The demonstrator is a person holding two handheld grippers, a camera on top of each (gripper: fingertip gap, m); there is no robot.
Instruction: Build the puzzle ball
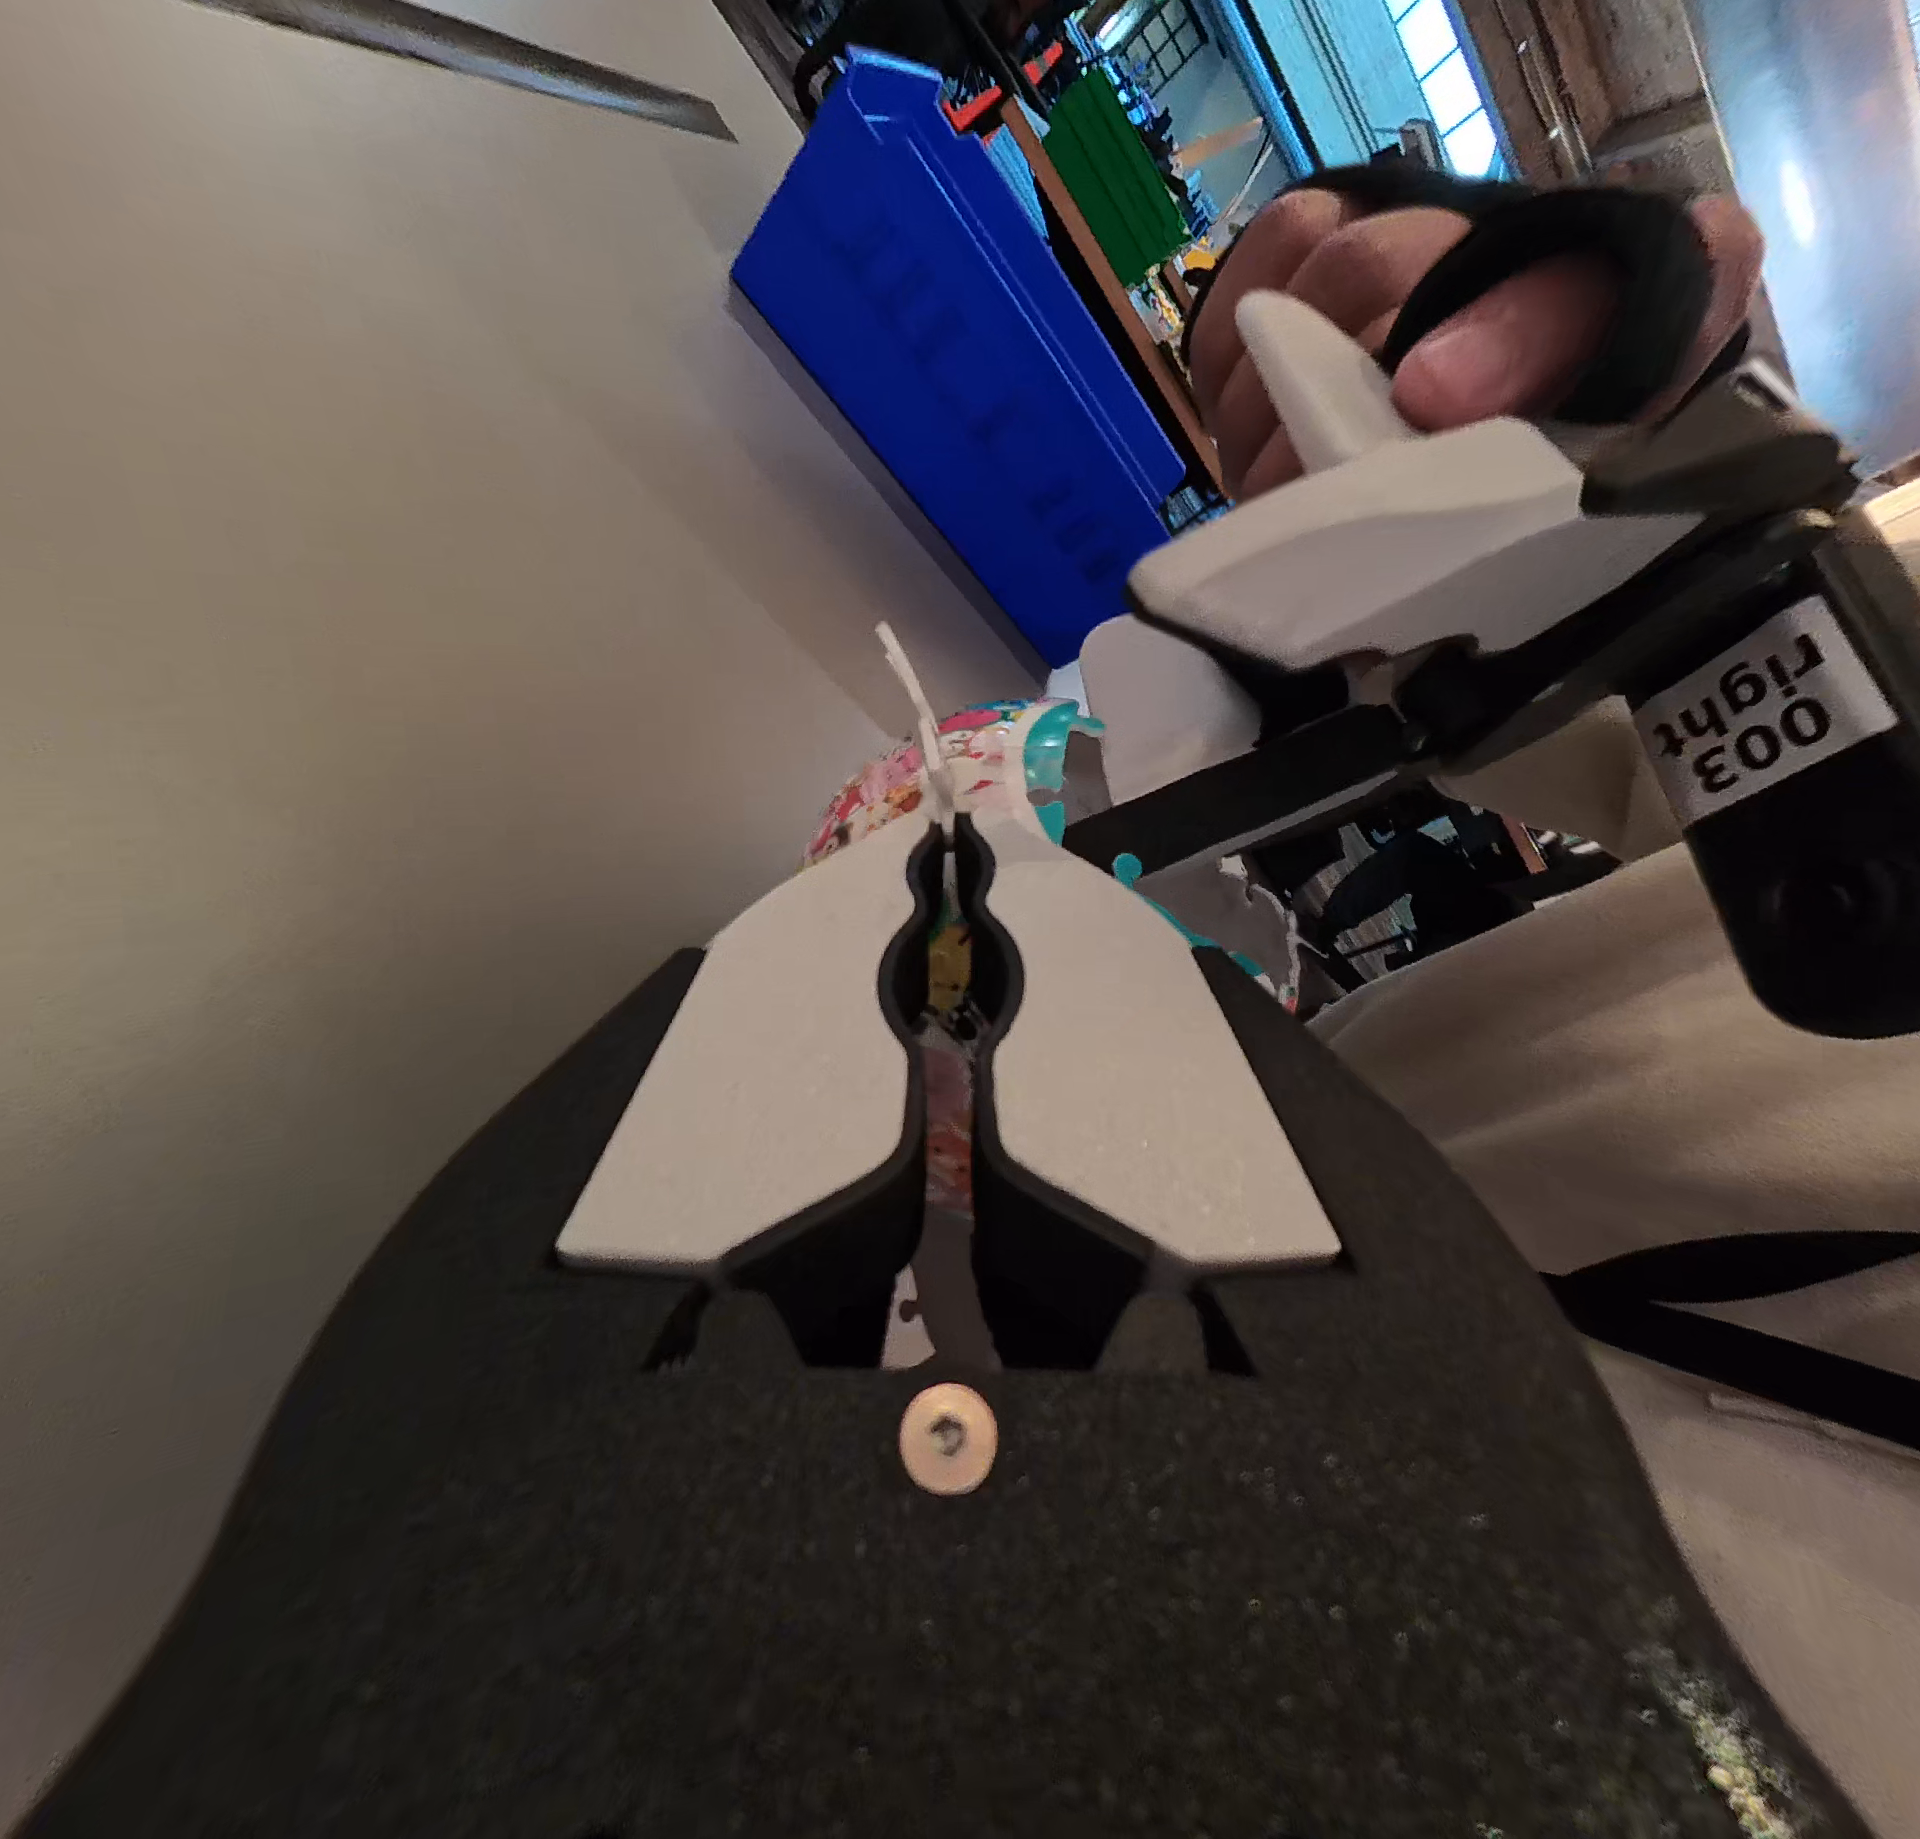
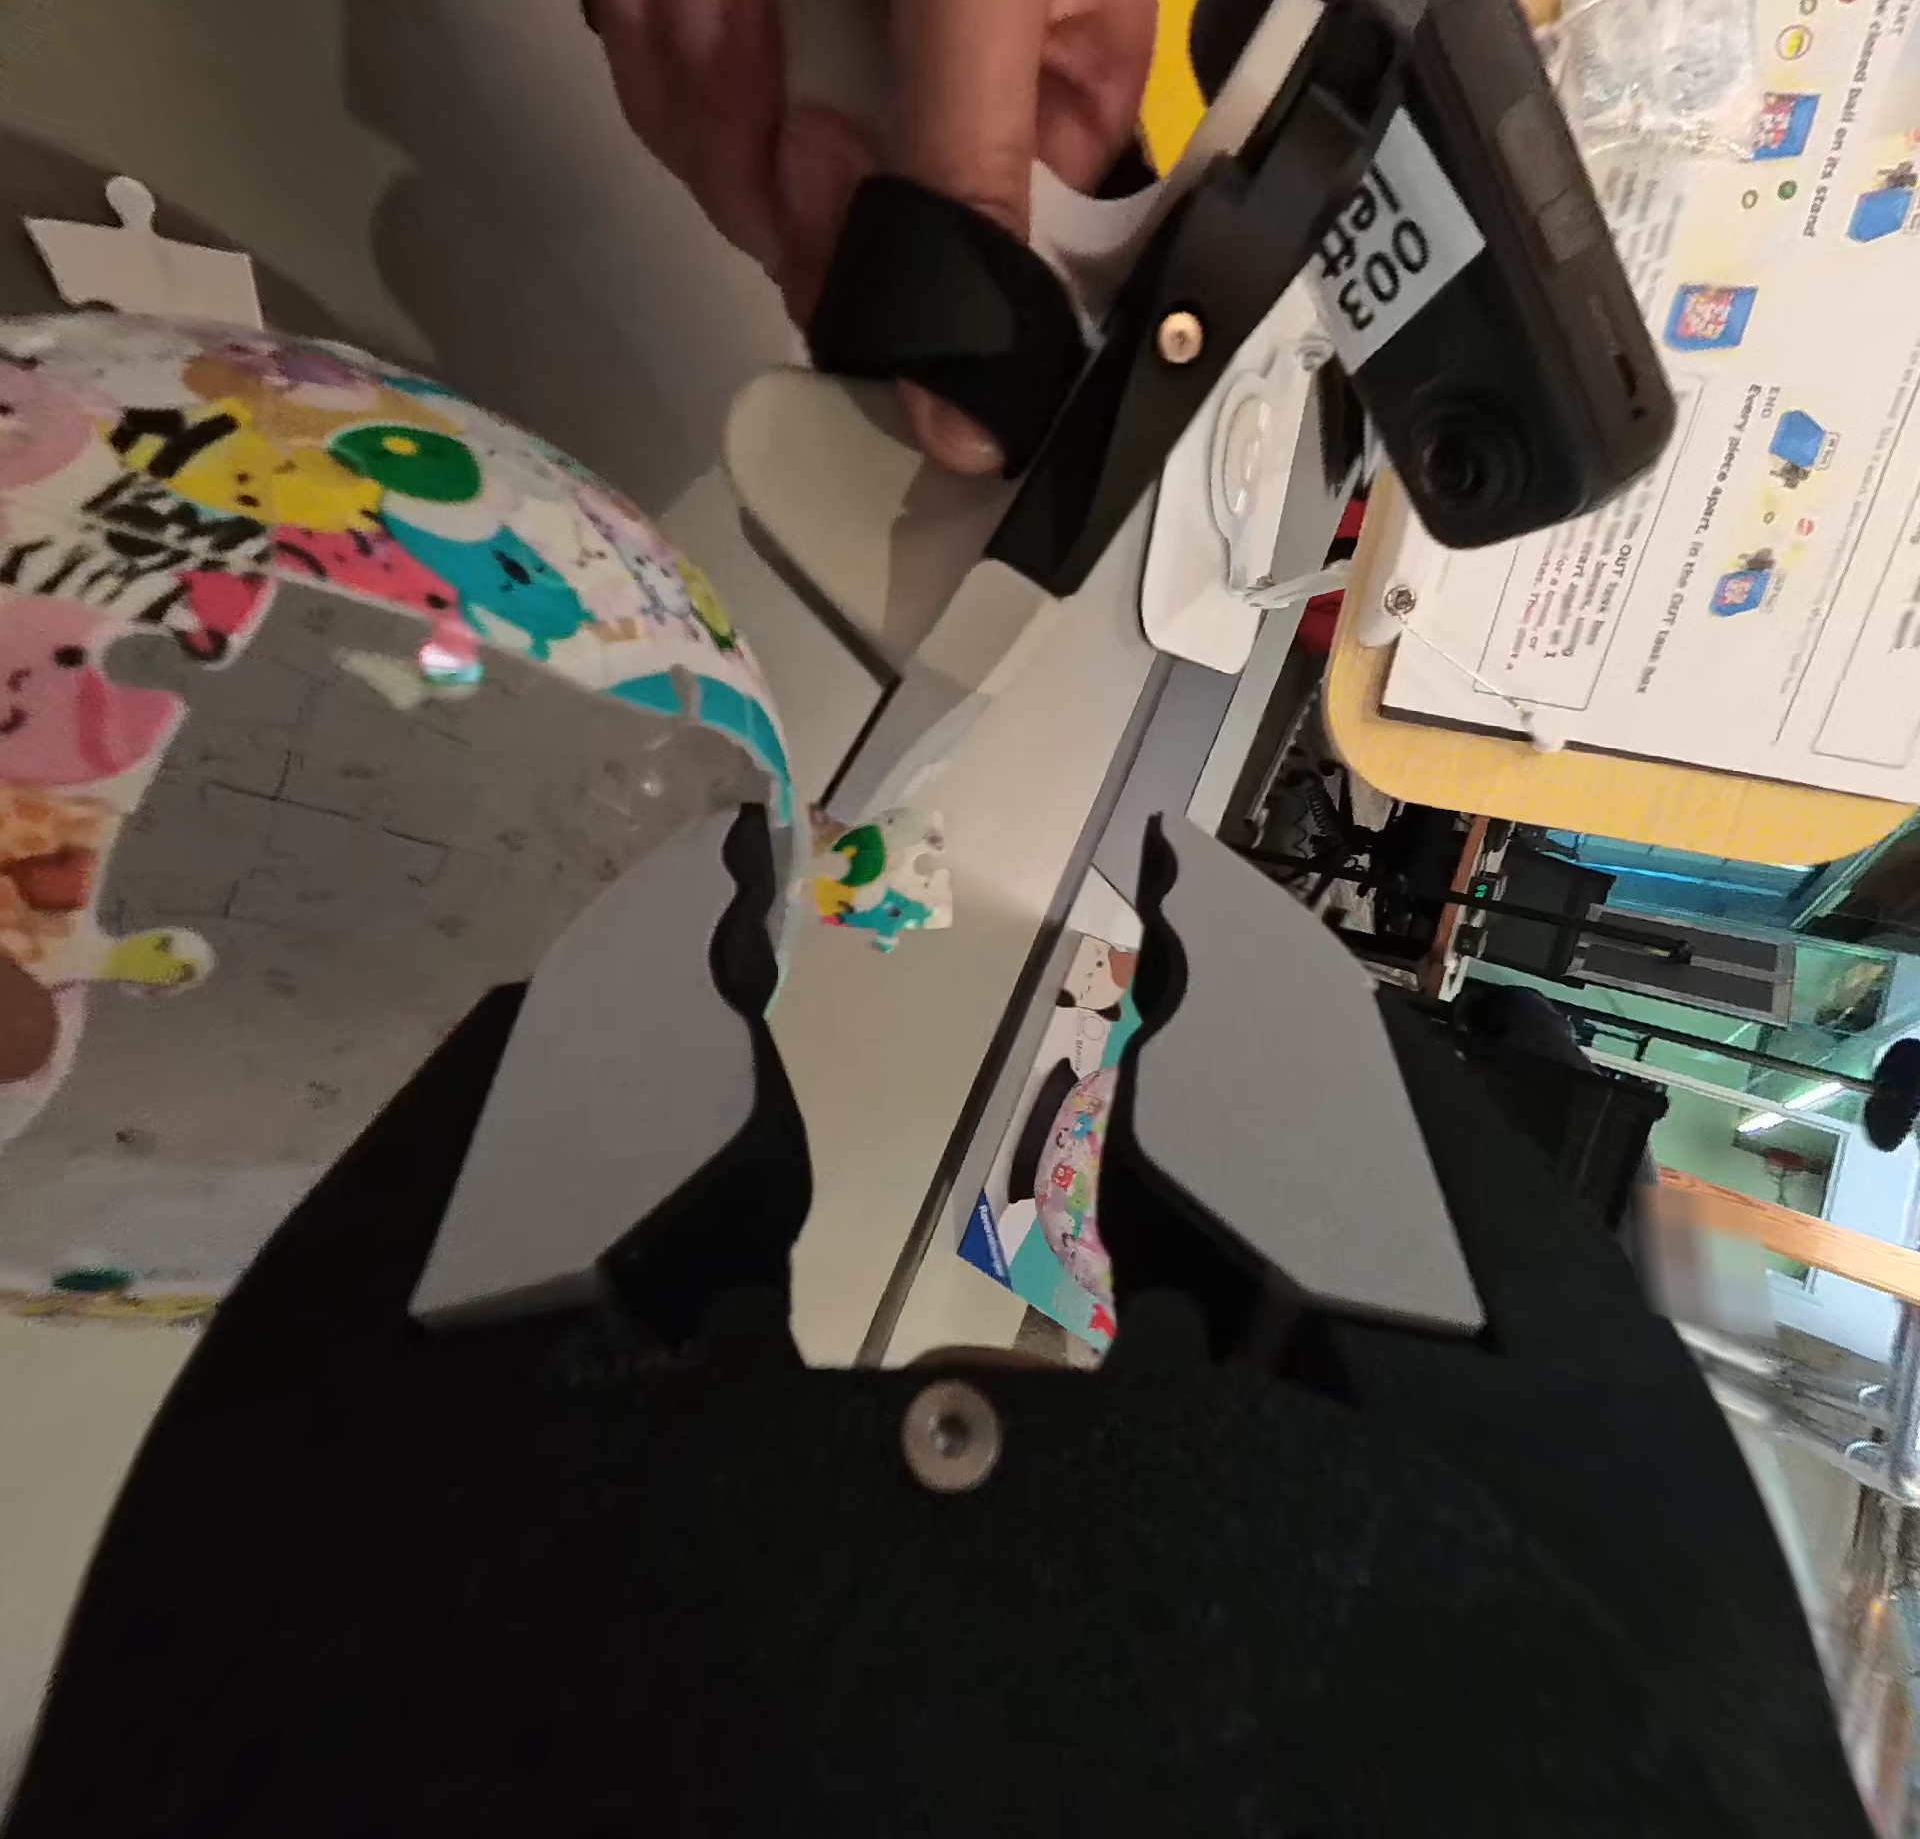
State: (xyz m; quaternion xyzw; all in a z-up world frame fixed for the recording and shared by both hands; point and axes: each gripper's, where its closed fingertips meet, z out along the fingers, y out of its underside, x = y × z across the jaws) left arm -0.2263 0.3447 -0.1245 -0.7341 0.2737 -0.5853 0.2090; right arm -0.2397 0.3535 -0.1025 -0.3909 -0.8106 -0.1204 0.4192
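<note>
1. Puzzle ball [image 2: 260, 750]: a half-built curved shell, colourful cartoon print outside, grey inside, its open edge jagged
2. Loose puzzle piece [image 2: 883, 880]: colourful, lying just beside the shell's rim
3. Another piece [image 2: 145, 251]: white back showing, behind the shell

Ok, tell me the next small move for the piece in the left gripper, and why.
Probably ease the left gripper and its puzzle piece a little further toward the teal open edge of the puzzle ball. The gripper is shut on the piece, which sits right at that rim but does not look seated. The right gripper is open and holds nothing, so it could steady the shell.
</note>
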